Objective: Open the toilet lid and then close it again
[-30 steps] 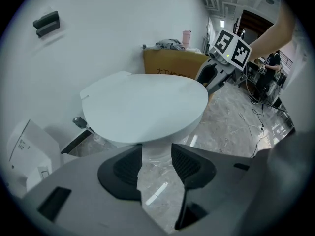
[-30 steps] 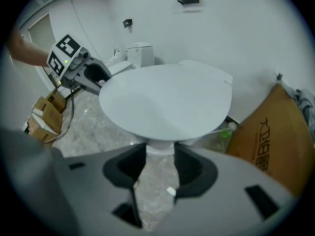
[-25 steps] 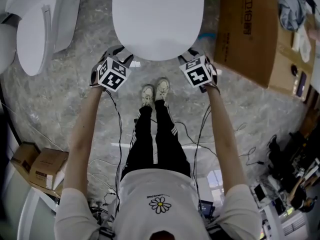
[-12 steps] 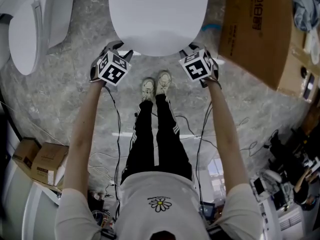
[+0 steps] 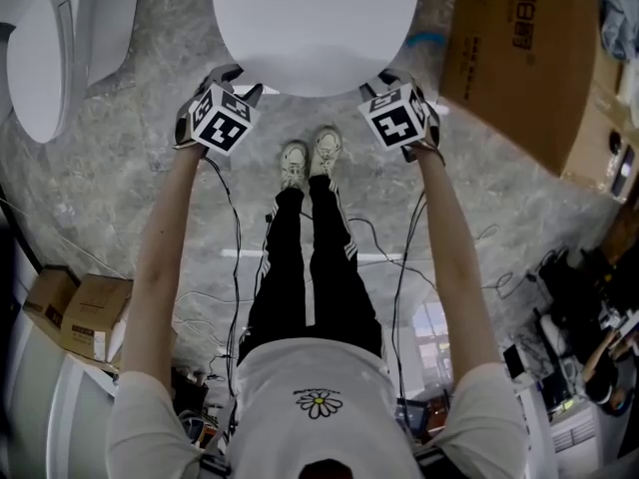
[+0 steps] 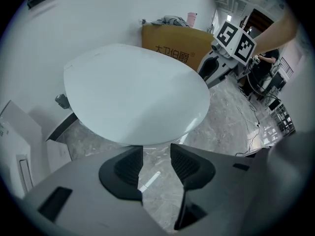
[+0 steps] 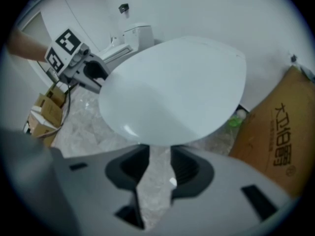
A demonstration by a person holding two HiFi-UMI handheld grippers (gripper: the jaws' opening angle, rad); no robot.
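Grey marbled floor (image 5: 120, 178) spread beneath the whole scene, with loose cables (image 5: 399, 257) trailing over it; a big cardboard box (image 5: 519, 58) stood to the right and a second toilet (image 5: 45, 48) lay at the upper left of the head view; the toilet lid (image 5: 315, 28), a smooth white oval, sat at the top centre, its top face showing and its rounded front rim turned toward the person's shoes (image 5: 310, 158); the left gripper (image 6: 156, 147) was at the rim's left front corner, pointing steeply down, its jaws released and standing apart, with only floor showing in the gap between them; the lid's edge lay just beyond the jaw tips, and whether it touched them could not be told; the right gripper (image 7: 160, 150) sat likewise at the rim's right front corner, and its jaws had just been closing yet stood parted, again with only floor between the pads; the rim ran right across the tips of these jaws too, not down between the pads; both bare forearms reached straight out from the person to the two corners.
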